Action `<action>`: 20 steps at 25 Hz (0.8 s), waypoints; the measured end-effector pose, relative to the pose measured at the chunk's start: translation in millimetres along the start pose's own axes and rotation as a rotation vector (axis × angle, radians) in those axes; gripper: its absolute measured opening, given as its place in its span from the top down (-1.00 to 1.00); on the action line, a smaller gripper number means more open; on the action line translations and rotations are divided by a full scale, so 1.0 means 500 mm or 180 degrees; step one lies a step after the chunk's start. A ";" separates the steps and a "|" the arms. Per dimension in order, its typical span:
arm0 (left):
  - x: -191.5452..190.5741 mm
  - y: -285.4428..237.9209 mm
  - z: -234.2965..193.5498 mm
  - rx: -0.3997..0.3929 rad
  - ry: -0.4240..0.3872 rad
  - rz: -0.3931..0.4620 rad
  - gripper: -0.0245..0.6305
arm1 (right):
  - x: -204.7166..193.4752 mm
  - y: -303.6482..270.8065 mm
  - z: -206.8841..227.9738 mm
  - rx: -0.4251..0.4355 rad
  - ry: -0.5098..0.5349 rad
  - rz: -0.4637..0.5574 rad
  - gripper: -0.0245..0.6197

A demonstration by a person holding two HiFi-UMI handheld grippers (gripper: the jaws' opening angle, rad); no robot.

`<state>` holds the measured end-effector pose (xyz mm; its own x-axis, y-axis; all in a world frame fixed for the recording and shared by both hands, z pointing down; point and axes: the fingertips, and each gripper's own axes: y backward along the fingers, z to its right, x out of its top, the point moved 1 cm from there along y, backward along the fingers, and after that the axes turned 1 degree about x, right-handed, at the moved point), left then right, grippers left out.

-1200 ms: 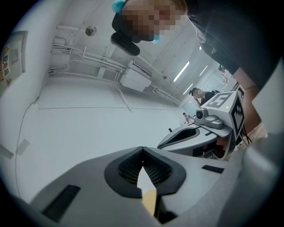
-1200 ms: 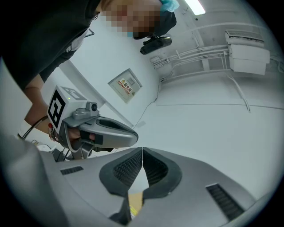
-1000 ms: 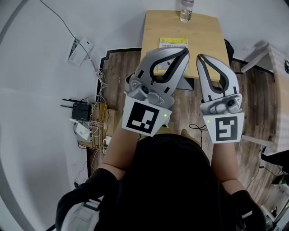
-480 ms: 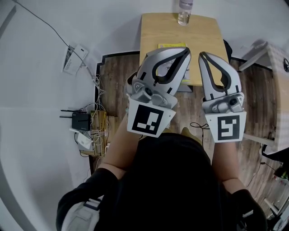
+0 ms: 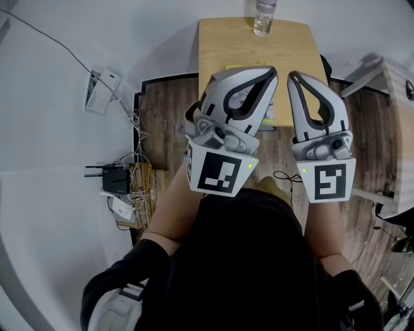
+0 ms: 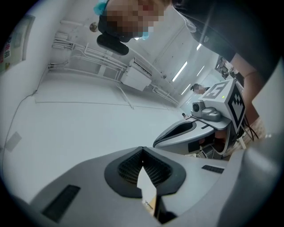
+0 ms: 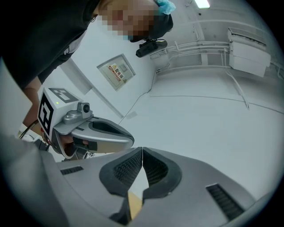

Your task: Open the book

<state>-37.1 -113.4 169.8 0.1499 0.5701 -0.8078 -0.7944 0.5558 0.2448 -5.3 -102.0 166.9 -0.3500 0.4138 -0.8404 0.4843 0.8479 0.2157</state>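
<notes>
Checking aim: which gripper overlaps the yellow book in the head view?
The left gripper; it covers most of the yellow book, while the right gripper shows beside it.

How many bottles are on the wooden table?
1: the clear plastic bottle stands at the far edge of the light wooden table; more could be hidden on its covered near part.

Lab-like room, router (image 5: 114, 181) and tangled cables (image 5: 138, 192), bare white walls (image 5: 58, 258)

Bare tabletop (image 5: 288, 48) between book (image 5: 237, 66) and bottle (image 5: 263, 17), bottle upright at far edge.
</notes>
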 end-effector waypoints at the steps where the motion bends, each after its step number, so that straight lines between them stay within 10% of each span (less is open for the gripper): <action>1: -0.004 -0.003 -0.004 -0.0008 0.0009 0.0009 0.89 | -0.004 -0.005 0.001 -0.0007 0.0005 -0.0013 0.83; 20: -0.058 -0.027 -0.013 -0.0062 0.0110 -0.0059 0.89 | -0.050 -0.030 -0.001 0.0026 -0.0029 -0.0140 0.83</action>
<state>-34.7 -141.4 186.6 0.1445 0.5384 -0.8302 -0.8030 0.5540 0.2195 -4.1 -124.7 184.8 -0.3640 0.3731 -0.8534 0.4752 0.8624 0.1743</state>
